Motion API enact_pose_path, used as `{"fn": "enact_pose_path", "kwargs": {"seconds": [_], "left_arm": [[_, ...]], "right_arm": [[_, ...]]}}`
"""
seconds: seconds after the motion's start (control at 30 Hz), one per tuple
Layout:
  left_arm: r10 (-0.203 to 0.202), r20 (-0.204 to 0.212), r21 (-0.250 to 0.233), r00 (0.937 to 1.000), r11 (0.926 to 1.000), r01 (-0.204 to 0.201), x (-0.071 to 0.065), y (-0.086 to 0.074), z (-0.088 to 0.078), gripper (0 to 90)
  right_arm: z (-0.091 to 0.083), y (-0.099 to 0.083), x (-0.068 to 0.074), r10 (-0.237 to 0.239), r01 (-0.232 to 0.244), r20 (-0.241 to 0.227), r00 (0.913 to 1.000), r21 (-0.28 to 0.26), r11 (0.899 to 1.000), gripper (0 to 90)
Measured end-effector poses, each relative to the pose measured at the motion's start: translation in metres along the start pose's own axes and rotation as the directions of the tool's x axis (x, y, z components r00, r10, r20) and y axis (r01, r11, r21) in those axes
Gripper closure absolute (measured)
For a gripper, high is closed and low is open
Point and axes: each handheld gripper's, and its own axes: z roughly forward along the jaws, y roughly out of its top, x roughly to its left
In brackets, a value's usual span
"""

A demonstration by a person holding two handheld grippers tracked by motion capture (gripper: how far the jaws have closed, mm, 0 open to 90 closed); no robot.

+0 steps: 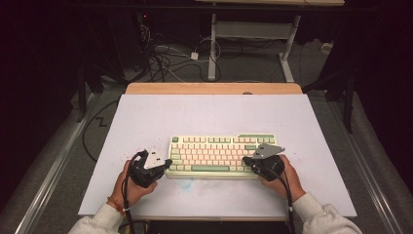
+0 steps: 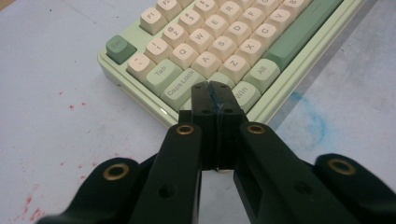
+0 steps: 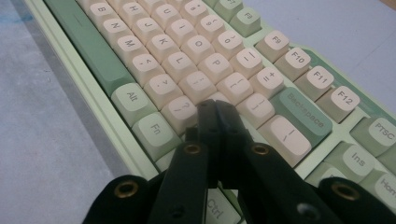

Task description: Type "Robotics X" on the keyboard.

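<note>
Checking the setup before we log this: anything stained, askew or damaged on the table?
The white mat is stained: red specks left of the keyboard, and a blue smear along its near edge. The keyboard itself sits square and looks intact.

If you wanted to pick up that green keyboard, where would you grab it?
Probably by the short ends of the keyboard, one gripper from each side: it lies flat, long and low, and its narrow end rims stand free of the keys, so fingers could clamp there.
</note>
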Motion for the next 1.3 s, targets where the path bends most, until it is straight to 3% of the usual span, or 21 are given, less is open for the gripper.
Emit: {"fn": "enact_pose_path", "kwargs": {"seconds": [0.13, 0.53, 1.3], "left_arm": [[-0.019, 0.02, -0.004, 0.9996, 0.9998, 0.019, 0.002, 0.005, 0.0, 87.5], [-0.026, 0.034, 0.016, 0.9991, 0.9996, 0.025, 0.003, 0.017, 0.01, 87.3], [0.042, 0.074, 0.041, 0.9964, 0.9981, -0.045, -0.005, 0.043, 0.037, 86.9]], "right_arm": [[0.0, 0.0, 0.0, -0.001, 0.001, 0.002, 1.0, 0.001, 1.0, 90.0], [0.0, -0.001, 0.001, -0.004, 0.004, 0.005, 1.0, -0.003, 1.0, 90.0], [0.0, 0.0, 0.002, -0.002, 0.002, 0.01, 0.9999, 0.0, 1.0, 90.0]]}}
